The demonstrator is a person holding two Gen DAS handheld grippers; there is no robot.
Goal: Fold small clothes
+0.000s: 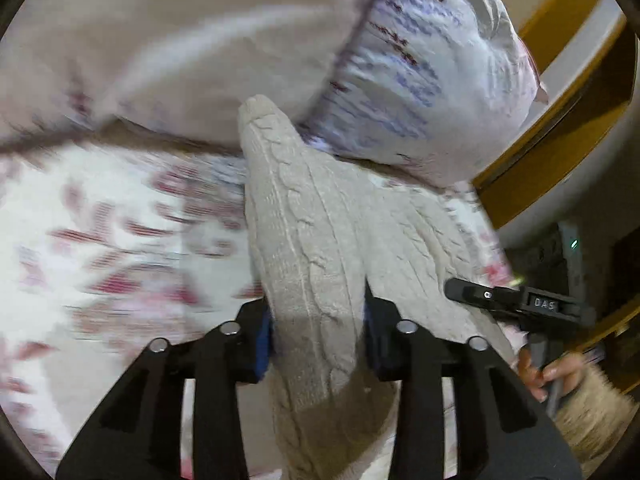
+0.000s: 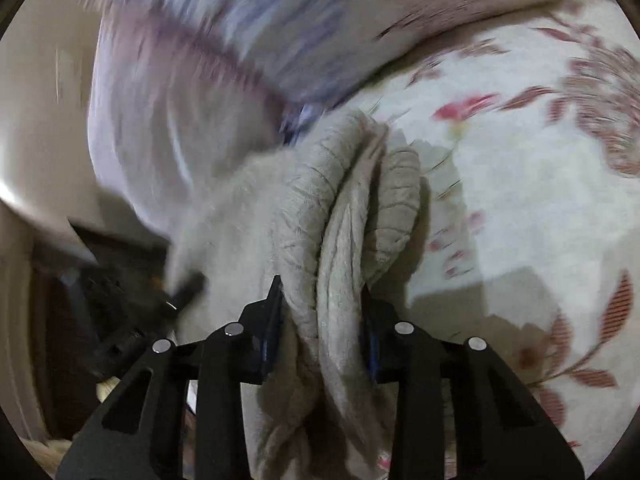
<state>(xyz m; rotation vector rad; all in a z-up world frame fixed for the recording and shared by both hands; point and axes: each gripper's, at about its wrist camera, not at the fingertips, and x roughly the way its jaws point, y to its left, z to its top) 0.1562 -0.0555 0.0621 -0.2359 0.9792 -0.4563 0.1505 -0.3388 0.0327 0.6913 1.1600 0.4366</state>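
Observation:
A beige cable-knit garment (image 1: 304, 224) is held up over a floral bedsheet (image 1: 100, 240). My left gripper (image 1: 318, 320) is shut on a thick fold of it, which runs forward between the jaws. My right gripper (image 2: 322, 312) is shut on bunched ribbed layers of the same garment (image 2: 348, 200). The right gripper also shows at the right of the left wrist view (image 1: 516, 304), beside the knit, with the person's hand (image 1: 548, 372) on its handle. The left gripper shows blurred at the lower left of the right wrist view (image 2: 132, 312).
A white pillow with blue and red print (image 1: 424, 80) and a plain cream pillow (image 1: 180, 40) lie just beyond the garment. A wooden bed frame (image 1: 560, 128) runs along the right. The floral sheet (image 2: 520, 200) spreads to the right in the right wrist view.

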